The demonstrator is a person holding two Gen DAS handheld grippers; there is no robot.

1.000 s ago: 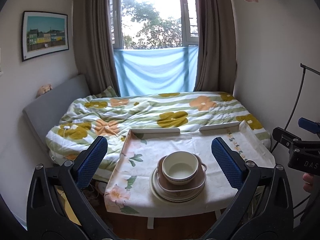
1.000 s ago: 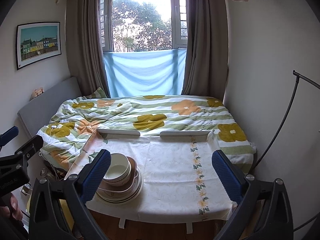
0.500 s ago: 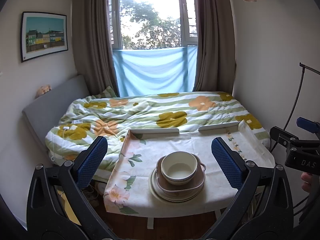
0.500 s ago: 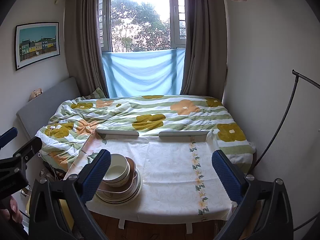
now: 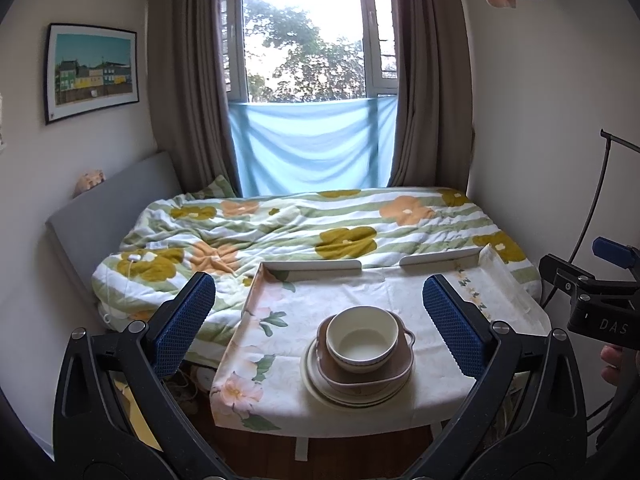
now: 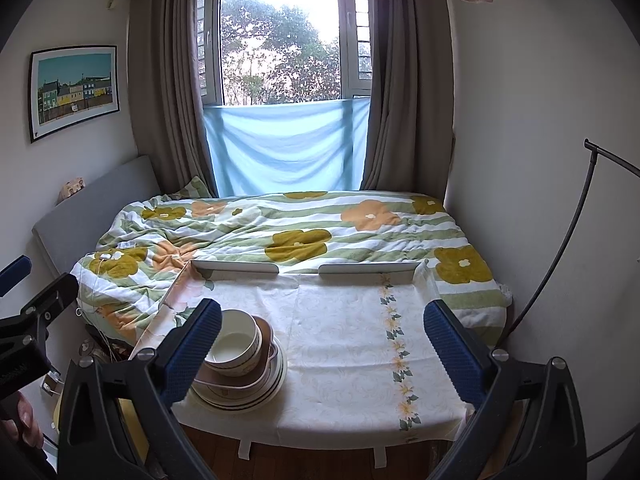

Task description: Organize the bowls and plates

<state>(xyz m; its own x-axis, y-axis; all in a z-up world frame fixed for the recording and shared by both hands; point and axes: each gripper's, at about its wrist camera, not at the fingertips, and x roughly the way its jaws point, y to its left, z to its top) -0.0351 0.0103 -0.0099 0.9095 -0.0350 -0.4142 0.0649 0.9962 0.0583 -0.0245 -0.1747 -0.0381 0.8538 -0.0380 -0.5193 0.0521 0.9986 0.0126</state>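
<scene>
A cream bowl [image 5: 362, 338] sits in a brown handled dish [image 5: 366, 376] on a stack of cream plates [image 5: 316, 380], near the front edge of a cloth-covered table [image 5: 280, 312]. The stack also shows in the right wrist view [image 6: 240, 360], at the table's front left. My left gripper [image 5: 316, 320] is open and empty, held back from the table, with the stack between its blue pads. My right gripper [image 6: 320, 340] is open and empty, to the right of the stack. Its left pad [image 6: 192, 350] hides part of the bowl.
A bed with a flowered quilt [image 5: 300, 224] lies behind the table. Two white rails [image 6: 236, 268] stand at the table's far edge. A black lamp stand [image 6: 560, 248] curves up at the right wall. The right side of the tablecloth [image 6: 360, 328] holds nothing.
Both views have shifted only slightly. The dish stack and both open grippers stand as before.
</scene>
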